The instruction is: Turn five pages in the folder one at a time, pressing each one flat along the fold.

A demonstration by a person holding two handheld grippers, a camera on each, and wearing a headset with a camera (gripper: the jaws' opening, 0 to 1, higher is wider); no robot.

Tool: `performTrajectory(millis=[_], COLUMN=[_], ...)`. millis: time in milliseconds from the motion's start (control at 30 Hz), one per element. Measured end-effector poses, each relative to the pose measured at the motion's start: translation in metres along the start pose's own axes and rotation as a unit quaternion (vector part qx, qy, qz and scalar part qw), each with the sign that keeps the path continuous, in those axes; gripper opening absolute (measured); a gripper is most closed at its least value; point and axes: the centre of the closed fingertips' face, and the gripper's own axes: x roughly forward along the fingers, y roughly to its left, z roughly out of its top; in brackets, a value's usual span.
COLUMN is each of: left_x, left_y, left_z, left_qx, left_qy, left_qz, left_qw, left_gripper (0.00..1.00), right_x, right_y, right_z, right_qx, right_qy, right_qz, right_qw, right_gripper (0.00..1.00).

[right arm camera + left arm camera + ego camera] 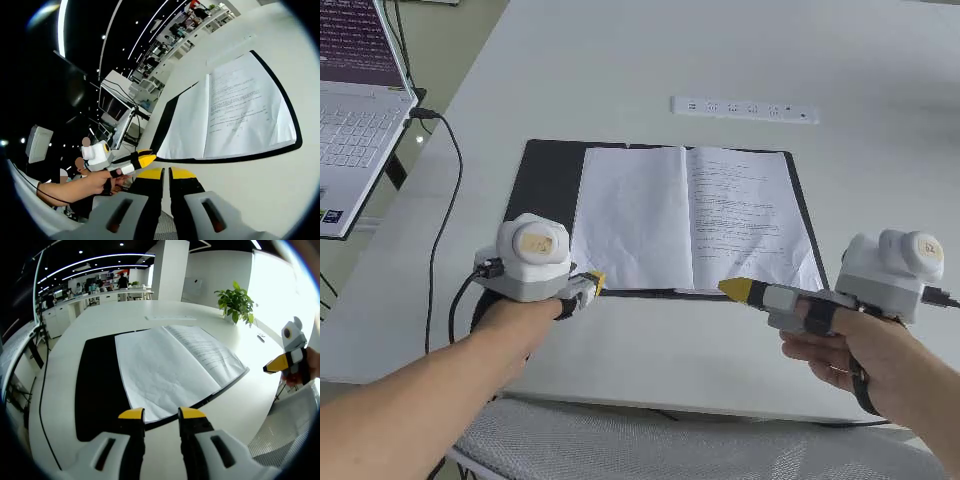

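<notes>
A black folder [542, 180] lies open on the white table. Its left sheet [630, 215] is blank and slightly creased; the right sheet [745, 215] carries printed text. My left gripper [592, 283] hovers at the folder's near edge by the blank sheet's lower left corner. In the left gripper view its yellow-tipped jaws [161, 414] stand open with nothing between them, just short of the blank sheet [160, 370]. My right gripper [740, 290] points left near the printed sheet's bottom edge, clear of the paper. Its own view shows this gripper [166, 173] shut on nothing, with the folder [235, 105] ahead.
An open laptop [350, 110] sits at the far left with a black cable [445, 200] trailing along the table edge. A white power strip [745, 108] lies beyond the folder. A grey mesh chair seat [620, 450] is below the table's near edge.
</notes>
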Motion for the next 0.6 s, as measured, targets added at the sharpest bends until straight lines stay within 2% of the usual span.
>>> performTrajectory(millis=[100, 167, 200, 267, 300, 400, 600], left_x=[-0.021, -0.035, -0.040, -0.052, -0.057, -0.074, -0.100], left_y=[-0.003, -0.004, -0.005, -0.007, -0.007, -0.011, -0.018], left_z=[0.009, 0.014, 0.015, 0.018, 0.019, 0.023, 0.023], left_qx=[-0.021, -0.028, -0.030, -0.028, -0.029, -0.028, -0.007], left_qy=[-0.017, -0.023, -0.024, -0.029, -0.030, -0.035, -0.040], left_qz=[-0.005, -0.008, -0.009, -0.013, -0.013, -0.018, -0.020], left_qw=[0.9996, 0.9993, 0.9992, 0.9991, 0.9991, 0.9988, 0.9990], left_gripper=[0.26, 0.28, 0.28, 0.30, 0.31, 0.33, 0.34], right_x=[-0.017, -0.031, -0.037, -0.051, -0.060, -0.077, -0.111], right_y=[0.003, 0.003, 0.002, 0.000, -0.002, -0.005, -0.009], right_z=[0.011, 0.022, 0.025, 0.027, 0.030, 0.032, 0.036], right_qx=[-0.001, 0.002, 0.004, 0.009, 0.011, 0.012, 0.035], right_qy=[-0.027, -0.060, -0.069, -0.078, -0.092, -0.102, -0.140], right_qz=[-0.015, -0.027, -0.031, -0.041, -0.050, -0.060, -0.075], right_qw=[0.9995, 0.9978, 0.9972, 0.9961, 0.9944, 0.9928, 0.9867], right_gripper=[0.07, 0.12, 0.13, 0.17, 0.19, 0.25, 0.28])
